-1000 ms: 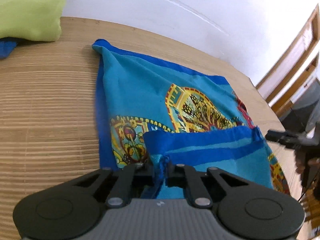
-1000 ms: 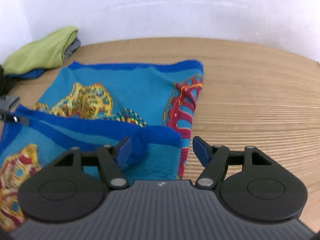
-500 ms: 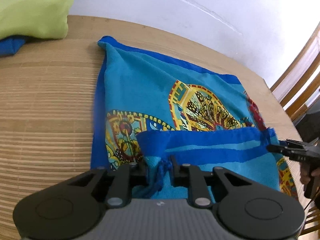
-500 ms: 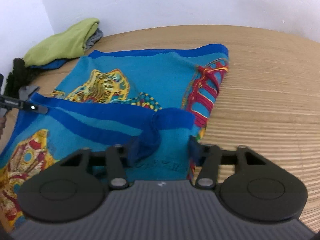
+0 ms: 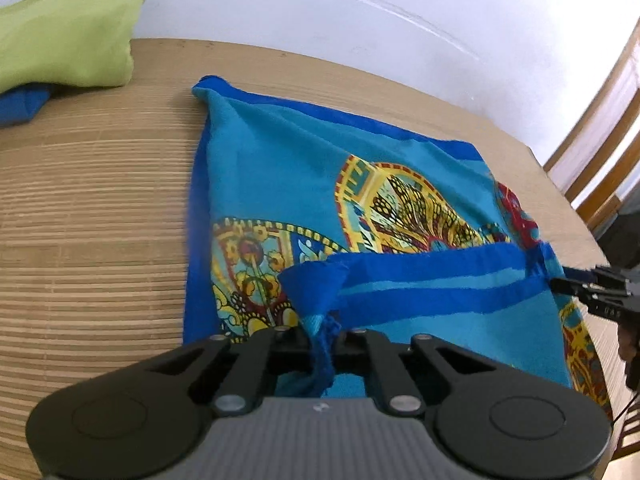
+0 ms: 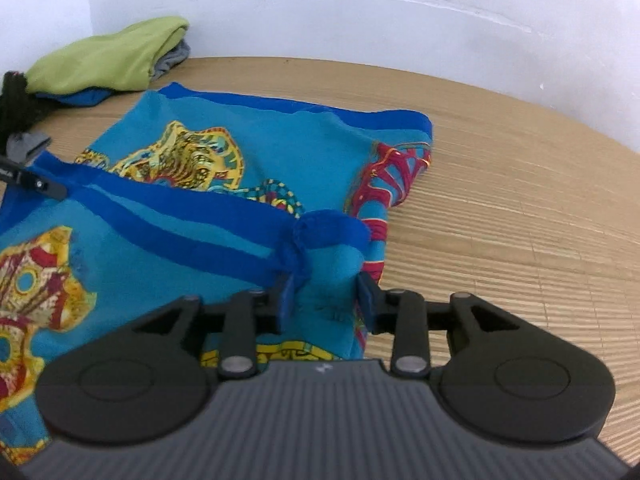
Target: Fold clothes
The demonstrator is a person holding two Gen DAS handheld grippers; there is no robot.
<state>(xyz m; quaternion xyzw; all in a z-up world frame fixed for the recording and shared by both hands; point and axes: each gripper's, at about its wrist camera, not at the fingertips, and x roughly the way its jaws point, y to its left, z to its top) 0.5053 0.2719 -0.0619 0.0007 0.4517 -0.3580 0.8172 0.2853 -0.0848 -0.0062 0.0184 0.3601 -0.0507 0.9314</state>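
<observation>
Your left gripper (image 5: 324, 340) pinches the scarf (image 5: 280, 168) hem; right gripper (image 6: 324, 300) looks open w/ corner snagged, so fold may skew

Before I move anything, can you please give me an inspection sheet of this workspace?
Surface: ribbed wooden table, bare around the cloth.
Job's things: turquoise patterned cloth with blue border, spread flat, near edge lifted and turned over.
Clutter: folded green garment on a blue garment and a grey garment, at the far corner, apart from the cloth.
Grippers: left claw shut on the blue hem; right claw open, cloth corner bunched against one finger.
Cables: possibly a thin dark cable at the right edge.
Surroundings: white wall; wooden frame beside the table.
</observation>
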